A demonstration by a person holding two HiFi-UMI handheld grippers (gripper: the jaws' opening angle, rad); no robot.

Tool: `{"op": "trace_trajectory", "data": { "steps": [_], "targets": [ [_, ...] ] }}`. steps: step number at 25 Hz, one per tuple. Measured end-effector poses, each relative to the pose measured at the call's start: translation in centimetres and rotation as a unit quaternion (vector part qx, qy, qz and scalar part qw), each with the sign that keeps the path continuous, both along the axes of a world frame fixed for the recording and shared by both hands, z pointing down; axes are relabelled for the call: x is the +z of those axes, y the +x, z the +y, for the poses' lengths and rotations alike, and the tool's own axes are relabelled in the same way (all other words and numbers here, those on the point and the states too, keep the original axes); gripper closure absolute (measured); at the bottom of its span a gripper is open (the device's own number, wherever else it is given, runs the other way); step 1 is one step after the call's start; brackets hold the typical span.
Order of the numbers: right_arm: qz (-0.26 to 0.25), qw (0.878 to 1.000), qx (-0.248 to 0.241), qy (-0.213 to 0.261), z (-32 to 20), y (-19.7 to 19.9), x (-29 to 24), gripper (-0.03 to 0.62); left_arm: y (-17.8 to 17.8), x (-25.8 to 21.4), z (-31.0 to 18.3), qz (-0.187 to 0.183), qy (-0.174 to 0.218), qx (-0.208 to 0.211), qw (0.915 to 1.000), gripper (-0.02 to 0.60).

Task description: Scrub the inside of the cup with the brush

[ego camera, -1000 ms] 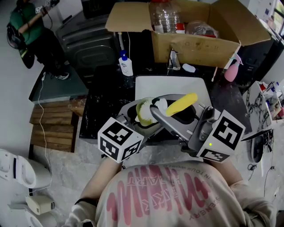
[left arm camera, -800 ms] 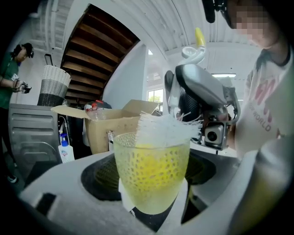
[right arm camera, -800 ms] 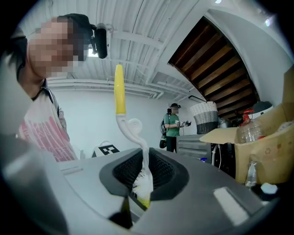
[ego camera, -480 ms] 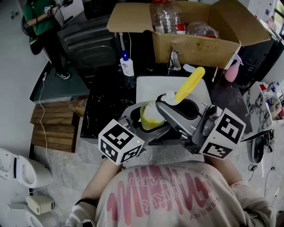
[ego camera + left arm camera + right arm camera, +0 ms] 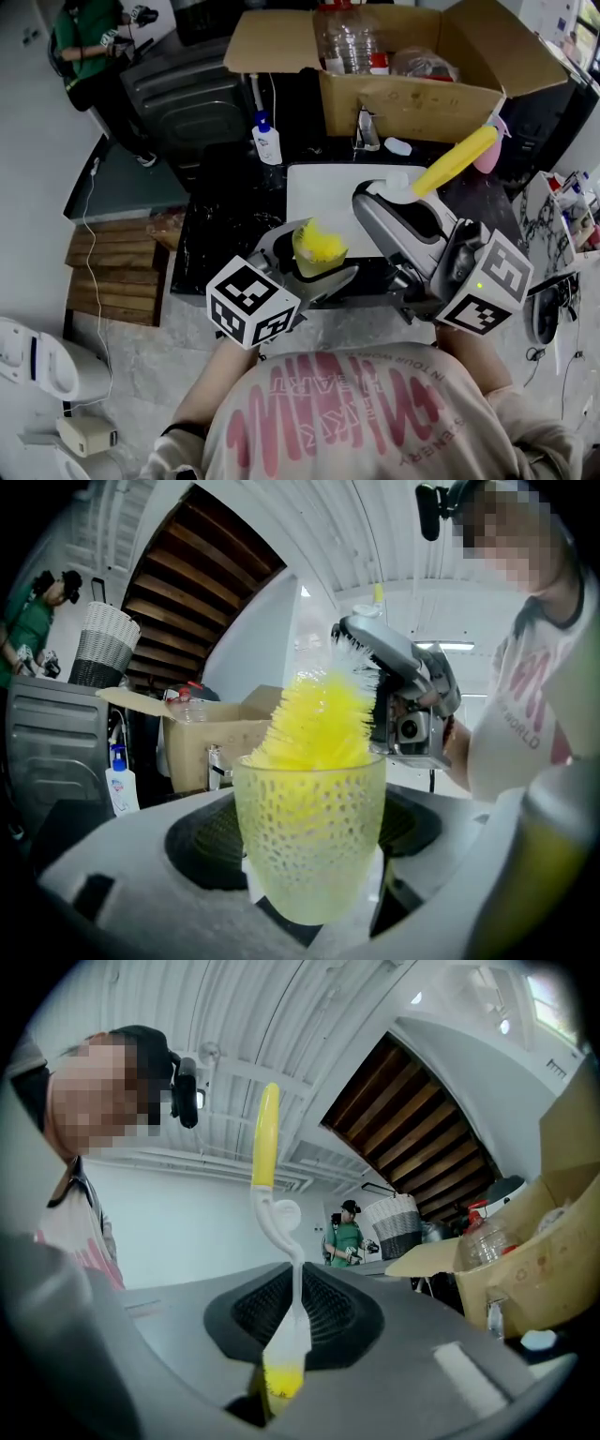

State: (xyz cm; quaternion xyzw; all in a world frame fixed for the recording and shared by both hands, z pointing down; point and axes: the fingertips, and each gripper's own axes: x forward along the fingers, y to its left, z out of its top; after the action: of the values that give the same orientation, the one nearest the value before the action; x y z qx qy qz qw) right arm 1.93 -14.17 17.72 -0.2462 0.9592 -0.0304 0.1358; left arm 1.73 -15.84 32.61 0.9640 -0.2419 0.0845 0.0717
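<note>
The dimpled cup (image 5: 309, 827) was clamped in the left gripper (image 5: 309, 892) and the brush (image 5: 317, 719), pinched in the right gripper (image 5: 277, 1372), was sunk in it; scrubbing was judged under way.

Clamped upright between the jaws of the left gripper (image 5: 310, 262): a translucent yellow-green cup (image 5: 309, 841), wall pebbled all over, mouth up, held in the air and seen over the near left corner of the white board (image 5: 319, 192). Filled by the bushy yellow bristle head of the brush (image 5: 319, 719), which rises above the rim and leans toward the right gripper (image 5: 367, 199), white bristles at its top. Gripped there by the thin white stem, jaws closed on it; white loop and long yellow handle pointing out past the jaw tips, up and to the right.
</note>
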Motion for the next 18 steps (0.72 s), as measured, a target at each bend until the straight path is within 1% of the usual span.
{"op": "trace_trajectory", "data": {
  "steps": [7,12,18],
  "targets": [
    [-0.035,0.999,0.033,0.003,-0.6,2.2,-1.6,0.549,-0.6,0.1,-0.2,-0.001,0.001,-0.014,0.9999,0.193],
    [-0.093,0.994,0.04,-0.033,-1.5,4.2,-1.4,0.548,-1.3,0.3,-0.3,0.008,-0.008,-0.027,0.9996,0.193],
    [-0.148,0.986,0.051,-0.06,-2.6,6.2,-1.1,0.549,-2.0,1.5,-0.6,0.0,-0.024,-0.044,0.9987,0.193]
  ]
}}
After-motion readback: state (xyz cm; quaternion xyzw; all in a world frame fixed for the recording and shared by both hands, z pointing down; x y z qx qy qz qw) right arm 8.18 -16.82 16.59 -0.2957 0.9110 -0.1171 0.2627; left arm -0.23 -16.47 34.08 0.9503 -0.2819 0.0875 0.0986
